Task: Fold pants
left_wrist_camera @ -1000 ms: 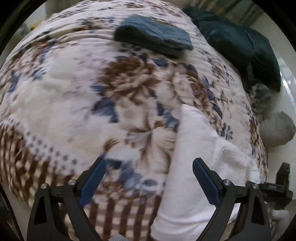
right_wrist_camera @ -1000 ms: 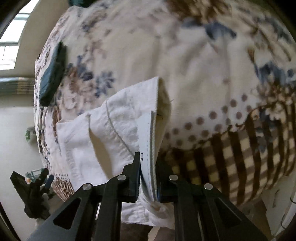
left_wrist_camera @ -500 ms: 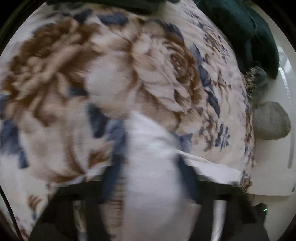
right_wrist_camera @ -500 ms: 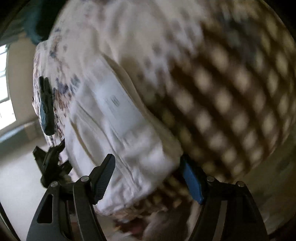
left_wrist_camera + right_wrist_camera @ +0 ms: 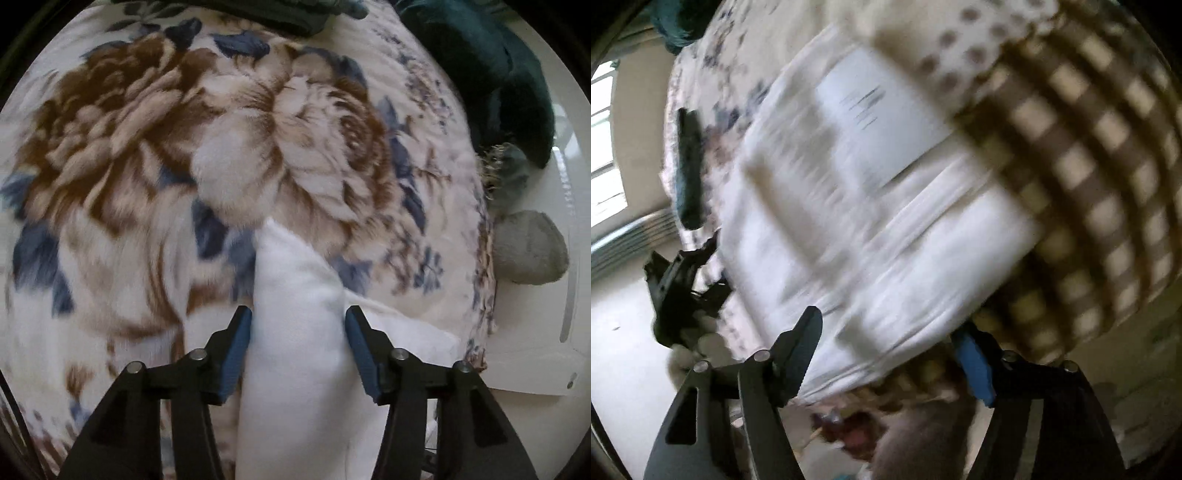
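- On the bed, your white pants [image 5: 295, 332] lie over the floral blanket [image 5: 129, 166], near its edge.
- Left wrist view, far left: big brown-and-blue flower print fills the blanket, slightly smeared.
- Centre: your left gripper [image 5: 298, 343] straddles a raised fold of the pants. Both blue pads [image 5: 236, 350] sit right against the cloth on either side, but the gap is wide. Can't tell whether it is clamping or just flanking the fold.
- Right of that fold, more white fabric lies flat on the blanket.
- Top edge: folded dark garment [image 5: 258, 14], partly cut off by the frame.
- Upper right: dark green bedding [image 5: 498, 81] bunched at the blanket's edge; grey rounded cushion [image 5: 528, 247] just off the blanket, lower down.
- Right wrist view is heavily motion-blurred.
- Far left: window [image 5: 602, 147], and the folded dark garment [image 5: 689, 170] seen edge-on on the blanket.
- Lower left: your left gripper [image 5: 679, 284] shows as a dark shape at the pants' far end.
- Centre: pants [image 5: 868, 221] folded into a broad stack, a pale rectangular label [image 5: 882, 114] facing up.
- Bottom: your right gripper [image 5: 890, 350] is released, fingers spread wide, the near edge of the pants between them, nothing pinched.
- Right: brown checked border [image 5: 1089, 166] of the blanket, beside the pants.
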Available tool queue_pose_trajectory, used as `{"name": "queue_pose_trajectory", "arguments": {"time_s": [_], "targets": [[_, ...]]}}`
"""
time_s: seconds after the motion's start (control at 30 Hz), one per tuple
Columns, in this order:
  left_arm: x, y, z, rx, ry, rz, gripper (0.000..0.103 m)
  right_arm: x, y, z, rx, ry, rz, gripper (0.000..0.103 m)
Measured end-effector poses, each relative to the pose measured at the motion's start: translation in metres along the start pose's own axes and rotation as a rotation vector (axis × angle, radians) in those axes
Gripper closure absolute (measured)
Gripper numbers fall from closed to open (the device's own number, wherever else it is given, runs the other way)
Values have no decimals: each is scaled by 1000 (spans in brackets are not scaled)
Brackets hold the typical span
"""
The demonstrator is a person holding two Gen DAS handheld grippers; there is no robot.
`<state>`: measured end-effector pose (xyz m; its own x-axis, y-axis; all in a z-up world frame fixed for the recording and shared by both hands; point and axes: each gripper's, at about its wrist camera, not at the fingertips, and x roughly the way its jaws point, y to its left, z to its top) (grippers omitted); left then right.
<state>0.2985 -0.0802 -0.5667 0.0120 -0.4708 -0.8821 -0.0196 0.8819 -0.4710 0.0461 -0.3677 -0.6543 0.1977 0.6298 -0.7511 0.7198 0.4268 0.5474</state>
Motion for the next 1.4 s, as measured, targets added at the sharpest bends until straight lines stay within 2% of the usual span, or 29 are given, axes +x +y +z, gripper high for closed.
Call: {"name": "queue_pose_trajectory", "arguments": {"time_s": [0.07,0.17,0.23,0.37,0.43,0.47,0.57,0.6,0.67,0.7,0.8,0.87,0.93,1.0,1.13,1.27,1.33,1.4], "targets": [[1,0,-10,28,-16,18,52,21,14,-5,-28,40,-13,29],[10,6,-9,15,-27,35,50,46,30,-15,-131,53,-162,29],[15,8,-3,11,-25,47,50,60,33,-25,-197,114,-243,29],[3,8,-6,-9,-3,-2,50,61,27,-40,-229,192,-349,29],[-16,10,-24,-2,-4,-40,50,58,27,-46,-196,250,-342,29],[-22,11,-35,14,-4,-34,50,50,23,-51,-189,267,-327,29],[-31,18,-80,51,29,1,50,22,54,-58,-261,238,-261,29],[-29,20,-95,58,44,7,50,15,75,-57,-306,213,-241,29],[-21,25,-121,66,78,-4,51,13,100,-50,-365,189,-222,29],[-18,28,-132,58,90,-19,56,20,118,-42,-407,178,-222,29],[-22,25,-154,100,52,-13,62,50,150,-17,-491,157,-277,29],[-25,27,-163,116,52,-6,64,78,165,2,-516,160,-357,32],[-23,29,-174,136,76,4,67,96,166,21,-528,159,-419,34],[-23,32,-184,165,84,18,67,102,162,36,-515,176,-432,34],[-28,47,-192,107,125,-11,66,92,155,43,-499,187,-427,34],[-51,47,-180,65,78,-47,66,63,146,34,-484,182,-385,34],[-58,45,-162,40,59,-73,61,38,136,24,-435,139,-335,34],[-61,44,-144,21,33,-101,51,3,112,18,-357,66,-271,28]]}}
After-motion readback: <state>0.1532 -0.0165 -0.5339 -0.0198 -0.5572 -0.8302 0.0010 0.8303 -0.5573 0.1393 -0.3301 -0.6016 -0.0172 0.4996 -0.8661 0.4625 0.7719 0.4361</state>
